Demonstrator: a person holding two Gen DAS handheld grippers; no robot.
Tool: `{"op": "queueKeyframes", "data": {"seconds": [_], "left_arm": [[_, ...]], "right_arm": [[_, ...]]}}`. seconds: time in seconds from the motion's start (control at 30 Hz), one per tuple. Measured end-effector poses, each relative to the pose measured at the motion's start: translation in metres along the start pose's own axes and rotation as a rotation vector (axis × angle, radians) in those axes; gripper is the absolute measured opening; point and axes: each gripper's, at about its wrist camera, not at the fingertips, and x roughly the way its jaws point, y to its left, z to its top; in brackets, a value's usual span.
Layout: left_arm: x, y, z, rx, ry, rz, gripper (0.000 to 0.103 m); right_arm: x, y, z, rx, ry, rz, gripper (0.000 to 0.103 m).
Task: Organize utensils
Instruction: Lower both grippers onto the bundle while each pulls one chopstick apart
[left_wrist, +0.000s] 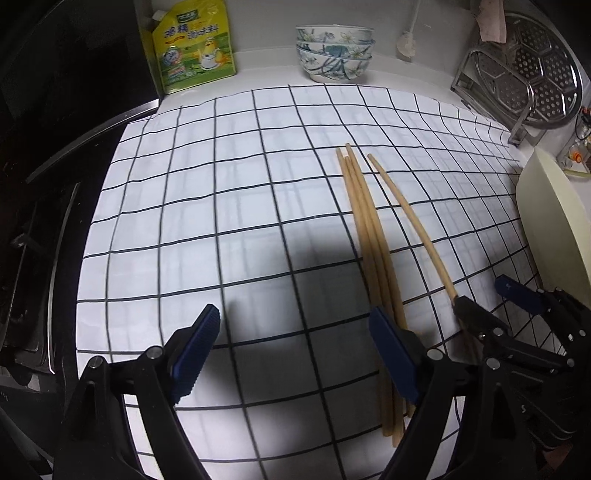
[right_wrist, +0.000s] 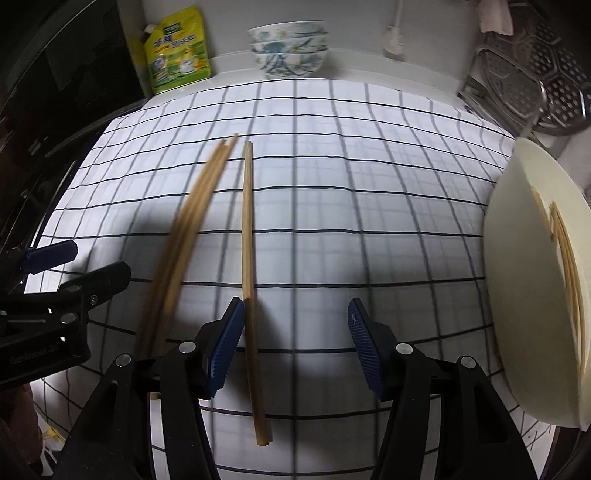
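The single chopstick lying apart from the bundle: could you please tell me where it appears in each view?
Left wrist view: the single chopstick lies right of centre, right of the chopstick bundle, slanting toward the right gripper.
Right wrist view: the single chopstick runs nearly vertical, left of centre, beside the right gripper's left finger.
Shared landmark: the stacked floral bowls at the back.

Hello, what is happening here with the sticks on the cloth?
A person holding two tongs is sorting wooden chopsticks on a checked cloth. The right tongs are open around a single chopstick, which lies beside the left pad; no grip yet. The left tongs are open too, next to a bundle of three chopsticks. A cream tray at the right already holds some chopsticks.
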Motion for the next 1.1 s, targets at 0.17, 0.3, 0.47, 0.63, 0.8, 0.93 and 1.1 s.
{"op": "queueKeyframes", "data": {"seconds": [0.17,0.3,0.47,0.63,0.8,0.93,1.1], "left_arm": [[0.007,-0.007,0.000,0.012,0.007,0.002,0.082],[0.011,-0.010,-0.001,0.017,0.008,0.001,0.082],[0.012,-0.013,0.000,0.023,0.006,0.003,0.082],[0.017,-0.014,-0.001,0.031,0.022,0.028,0.083],[0.018,-0.011,-0.001,0.023,0.018,0.038,0.085],[0.018,-0.007,0.001,0.004,0.014,0.044,0.085],[0.022,-0.005,0.009,-0.014,0.011,0.048,0.084]], "right_arm": [[-0.002,-0.012,-0.001,0.023,0.001,-0.007,0.055],[-0.005,-0.012,-0.003,0.019,-0.008,0.012,0.055],[-0.006,-0.011,-0.002,0.016,-0.017,0.016,0.055],[-0.005,-0.009,0.000,0.011,-0.015,0.020,0.055],[-0.003,-0.005,0.002,-0.007,-0.019,0.032,0.055],[-0.001,-0.001,0.006,-0.039,-0.015,0.043,0.055],[0.006,0.007,0.010,-0.082,-0.008,0.023,0.055]]}}
